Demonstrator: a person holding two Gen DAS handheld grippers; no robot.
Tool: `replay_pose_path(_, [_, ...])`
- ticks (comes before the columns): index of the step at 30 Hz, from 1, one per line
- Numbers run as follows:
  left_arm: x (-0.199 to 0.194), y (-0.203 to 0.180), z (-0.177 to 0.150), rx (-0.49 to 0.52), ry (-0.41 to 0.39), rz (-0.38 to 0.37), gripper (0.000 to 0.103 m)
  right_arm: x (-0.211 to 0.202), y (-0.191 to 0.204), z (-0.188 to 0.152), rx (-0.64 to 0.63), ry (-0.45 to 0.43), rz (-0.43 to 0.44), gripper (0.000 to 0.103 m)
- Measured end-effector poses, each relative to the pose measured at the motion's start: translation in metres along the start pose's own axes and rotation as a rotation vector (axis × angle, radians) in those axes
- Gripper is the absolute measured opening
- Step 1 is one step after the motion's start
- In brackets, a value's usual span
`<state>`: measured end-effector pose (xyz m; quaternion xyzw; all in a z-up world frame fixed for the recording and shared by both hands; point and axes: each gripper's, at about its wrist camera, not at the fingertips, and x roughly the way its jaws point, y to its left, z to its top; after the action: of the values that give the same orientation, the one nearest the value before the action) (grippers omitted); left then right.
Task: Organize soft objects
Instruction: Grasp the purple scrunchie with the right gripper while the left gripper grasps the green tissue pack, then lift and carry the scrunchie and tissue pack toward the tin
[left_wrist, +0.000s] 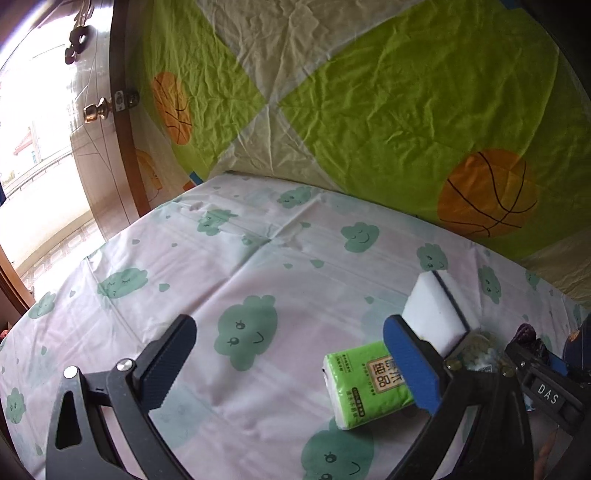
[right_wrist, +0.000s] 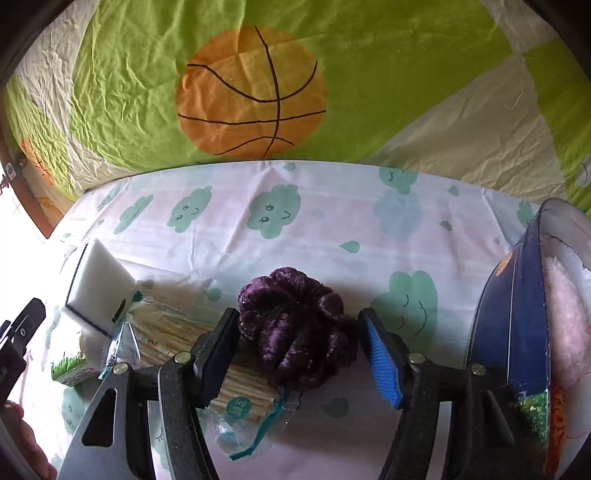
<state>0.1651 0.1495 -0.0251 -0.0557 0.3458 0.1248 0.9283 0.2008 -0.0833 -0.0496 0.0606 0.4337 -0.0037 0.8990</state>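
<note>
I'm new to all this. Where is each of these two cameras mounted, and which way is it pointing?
Left wrist: sits on the left gripper, looking forward and down over the tablecloth at a tissue pack and sponge; its own two fingers show, open, with the right gripper at the edge.
Right wrist: sits on the right gripper, looking down at a purple scrunchie between its open fingers; a hand shows bottom left.
Shared: sponge, tablecloth, basketball sheet.
</note>
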Motion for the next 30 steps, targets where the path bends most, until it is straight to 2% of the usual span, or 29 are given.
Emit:
replay_pose_path(2, [0.001,-0.01,-0.001,0.035,0.01,-0.03,0.102,0.0,0.0,-0.001,-0.001,0.001,-0.006,0.067])
replay_pose_path(4, [0.0,-0.02,-0.002,0.075,0.013,-0.043,0.102,-0.002,-0.001,-0.002,0.006,-0.008,-0.014,0.045])
replay_pose_path(7, [0.004,-0.028,-0.004,0.118,0.03,-0.038,0.102,-0.005,-0.005,-0.003,0.022,-0.015,0.017,0.042])
replay_pose_path(9, [0.011,-0.03,-0.005,0.127,0.073,-0.059,0.102,-0.013,-0.009,-0.005,0.035,-0.045,0.021,0.041])
replay_pose_path(11, [0.015,-0.03,-0.005,0.115,0.101,-0.101,0.102,-0.028,-0.011,-0.007,0.043,-0.114,0.02,0.041])
replay_pose_path(17, [0.025,-0.025,-0.007,0.072,0.155,-0.153,0.103,-0.068,-0.002,-0.017,0.017,-0.315,-0.013,0.041])
replay_pose_path(21, [0.037,-0.025,-0.011,0.048,0.231,-0.198,0.103,-0.085,0.002,-0.027,0.009,-0.363,-0.008,0.041])
replay_pose_path(24, [0.034,-0.028,-0.012,0.066,0.236,-0.188,0.102,-0.095,0.007,-0.036,-0.014,-0.387,-0.016,0.041])
replay_pose_path(26, [0.031,-0.027,-0.011,0.061,0.232,-0.193,0.098,-0.099,0.01,-0.042,-0.023,-0.397,-0.015,0.041])
replay_pose_path(30, [0.025,-0.017,-0.009,0.034,0.215,-0.189,0.08,-0.108,0.014,-0.053,-0.028,-0.406,-0.012,0.041])
